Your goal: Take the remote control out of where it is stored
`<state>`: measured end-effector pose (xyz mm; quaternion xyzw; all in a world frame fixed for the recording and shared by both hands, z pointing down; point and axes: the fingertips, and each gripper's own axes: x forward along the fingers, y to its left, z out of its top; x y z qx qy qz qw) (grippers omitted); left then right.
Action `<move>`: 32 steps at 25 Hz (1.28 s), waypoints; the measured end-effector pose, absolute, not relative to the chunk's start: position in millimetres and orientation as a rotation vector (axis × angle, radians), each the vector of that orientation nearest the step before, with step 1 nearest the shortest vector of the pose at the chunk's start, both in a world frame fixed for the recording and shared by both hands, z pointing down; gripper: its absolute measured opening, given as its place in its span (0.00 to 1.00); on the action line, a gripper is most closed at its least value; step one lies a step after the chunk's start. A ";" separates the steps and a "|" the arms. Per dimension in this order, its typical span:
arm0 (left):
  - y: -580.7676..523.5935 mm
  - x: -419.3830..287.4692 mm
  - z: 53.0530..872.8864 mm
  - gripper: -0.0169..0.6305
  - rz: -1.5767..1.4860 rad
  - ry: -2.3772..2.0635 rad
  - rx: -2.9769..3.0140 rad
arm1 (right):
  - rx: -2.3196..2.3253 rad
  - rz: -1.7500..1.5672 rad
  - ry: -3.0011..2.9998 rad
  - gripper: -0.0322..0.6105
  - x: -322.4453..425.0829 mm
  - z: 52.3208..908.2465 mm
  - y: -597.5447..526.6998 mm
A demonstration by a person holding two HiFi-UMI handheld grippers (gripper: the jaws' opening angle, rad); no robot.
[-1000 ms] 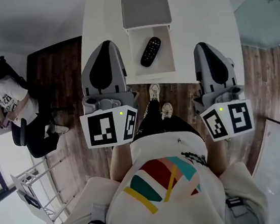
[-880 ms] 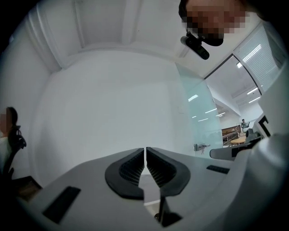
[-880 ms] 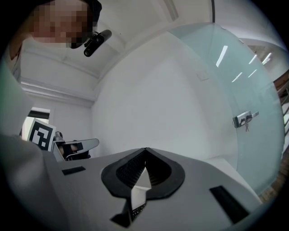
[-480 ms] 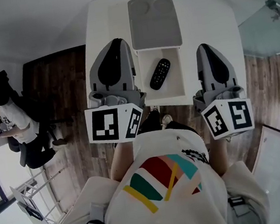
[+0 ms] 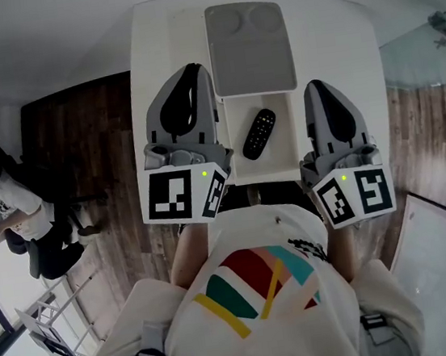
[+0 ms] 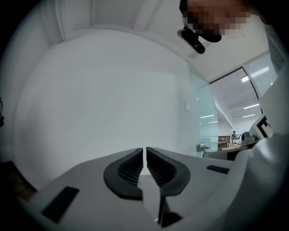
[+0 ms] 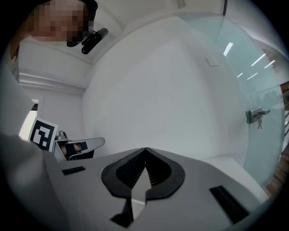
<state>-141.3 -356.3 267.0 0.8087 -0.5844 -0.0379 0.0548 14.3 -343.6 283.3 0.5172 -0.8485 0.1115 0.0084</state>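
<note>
One remote control (image 5: pixel 259 133) lies in open white box (image 5: pixel 283 155).

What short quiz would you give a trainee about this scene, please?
1. True or false: the remote control lies inside the open drawer.
2. The left gripper is: A) open, B) shut on the remote control, C) shut with nothing between its jaws.
3. Which touches the remote control: the left gripper, the right gripper, or neither?
Key: 1 true; 2 C; 3 neither.
</note>
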 end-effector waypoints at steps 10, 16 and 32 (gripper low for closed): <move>-354.1 -98.5 319.2 0.04 0.123 -1.641 2.416 | 1.588 0.436 -2.668 0.05 38.0 295.3 -370.2; -346.5 -61.2 374.9 0.60 0.301 -1.455 2.312 | 1.584 0.542 -2.665 0.05 67.1 314.5 -378.9; -314.4 -18.3 514.2 0.67 0.891 -1.194 2.013 | 1.527 0.683 -2.632 0.05 88.7 351.5 -385.5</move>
